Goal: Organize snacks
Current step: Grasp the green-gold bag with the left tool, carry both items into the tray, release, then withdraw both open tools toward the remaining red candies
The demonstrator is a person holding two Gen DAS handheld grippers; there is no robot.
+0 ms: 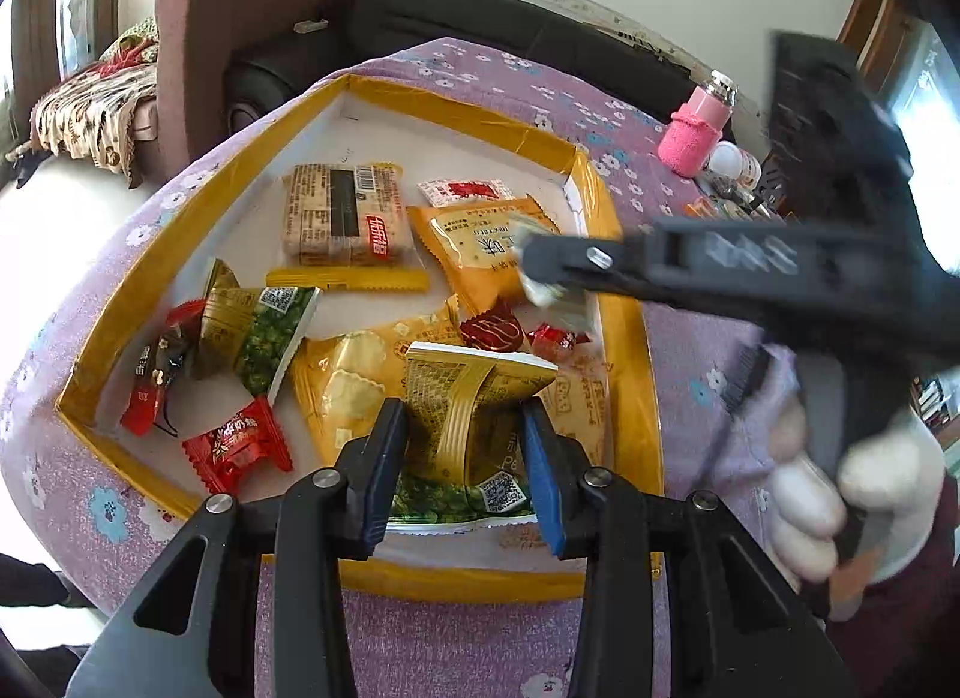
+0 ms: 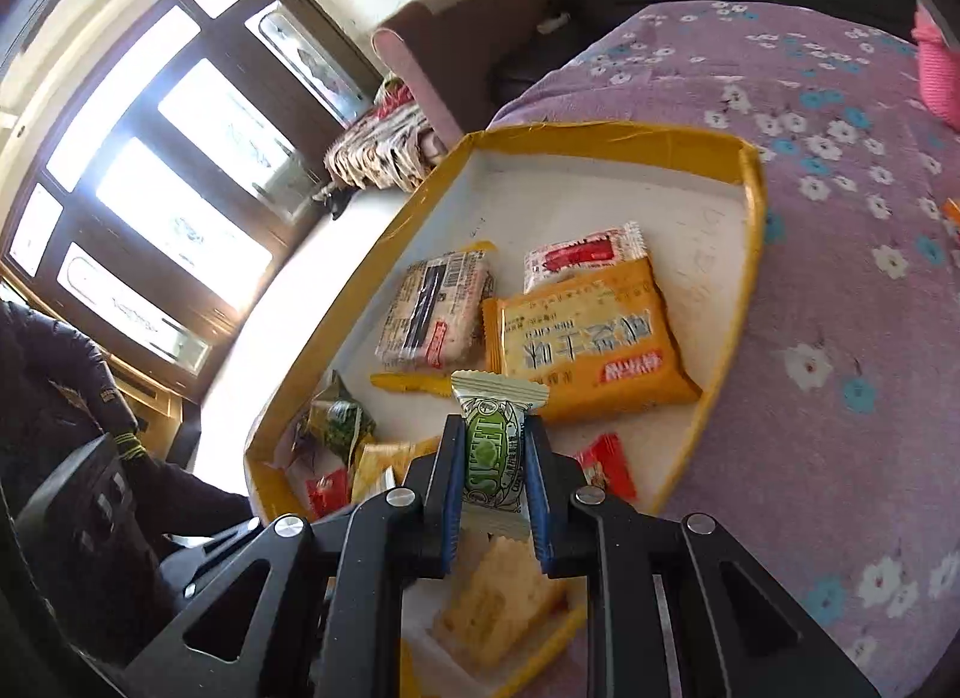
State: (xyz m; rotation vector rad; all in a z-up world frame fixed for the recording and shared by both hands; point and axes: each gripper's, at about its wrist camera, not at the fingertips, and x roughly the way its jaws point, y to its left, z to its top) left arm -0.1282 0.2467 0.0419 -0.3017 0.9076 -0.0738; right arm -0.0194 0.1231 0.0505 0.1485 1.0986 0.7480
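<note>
Both grippers hang over the yellow-rimmed tray, apparently ready to drop snacks in. The left gripper is clamped narrowly on a gold-and-green pea packet; the right gripper is pinched nearly closed on a small green-labelled sachet. Inside the tray lie a biscuit pack, an orange packet and red candies.
</note>
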